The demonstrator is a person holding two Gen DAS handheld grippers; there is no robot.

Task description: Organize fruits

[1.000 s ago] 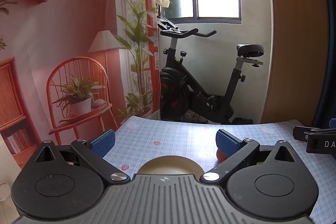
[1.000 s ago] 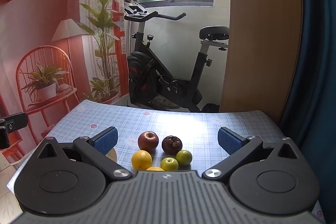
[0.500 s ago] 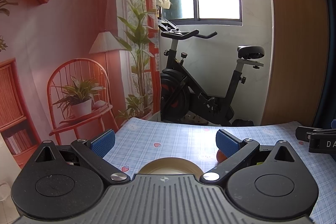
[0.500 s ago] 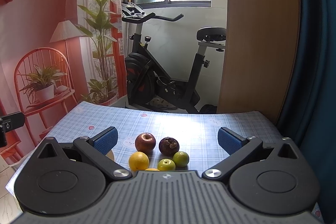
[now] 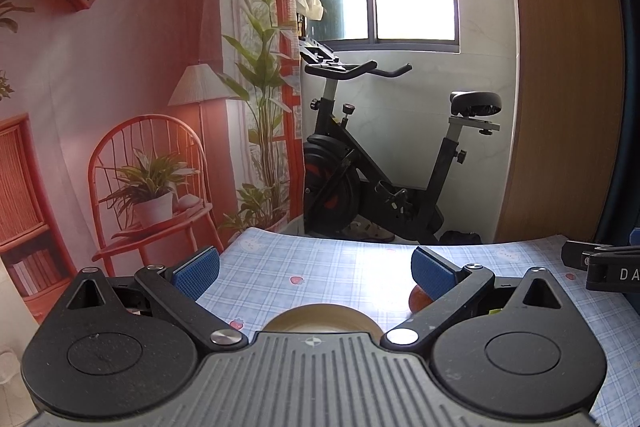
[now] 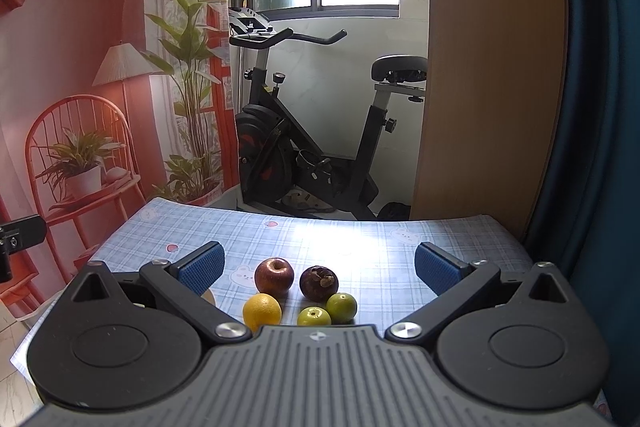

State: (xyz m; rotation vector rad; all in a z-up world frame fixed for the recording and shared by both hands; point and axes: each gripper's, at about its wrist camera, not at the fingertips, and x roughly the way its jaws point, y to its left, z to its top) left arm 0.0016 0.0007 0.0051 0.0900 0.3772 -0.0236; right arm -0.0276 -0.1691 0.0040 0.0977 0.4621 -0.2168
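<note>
We hold both the right gripper (image 6: 320,265) and the left gripper (image 5: 314,269) with jaws spread wide and empty. Near the right gripper on the blue checked tablecloth (image 6: 360,239) sit a dark red apple (image 6: 274,275), a purple mangosteen (image 6: 319,282), an orange (image 6: 262,311) and two green limes (image 6: 341,307). They look firm, smooth and liable to roll, so we would grip one across its widest middle.

Apple (image 6: 274,275) left of mangosteen (image 6: 319,282); orange (image 6: 262,311), 2 limes (image 6: 341,307) in front.

Fruit cluster (image 6: 304,293) blocks centre; tablecloth (image 6: 400,251) beyond and right lies open.
</note>
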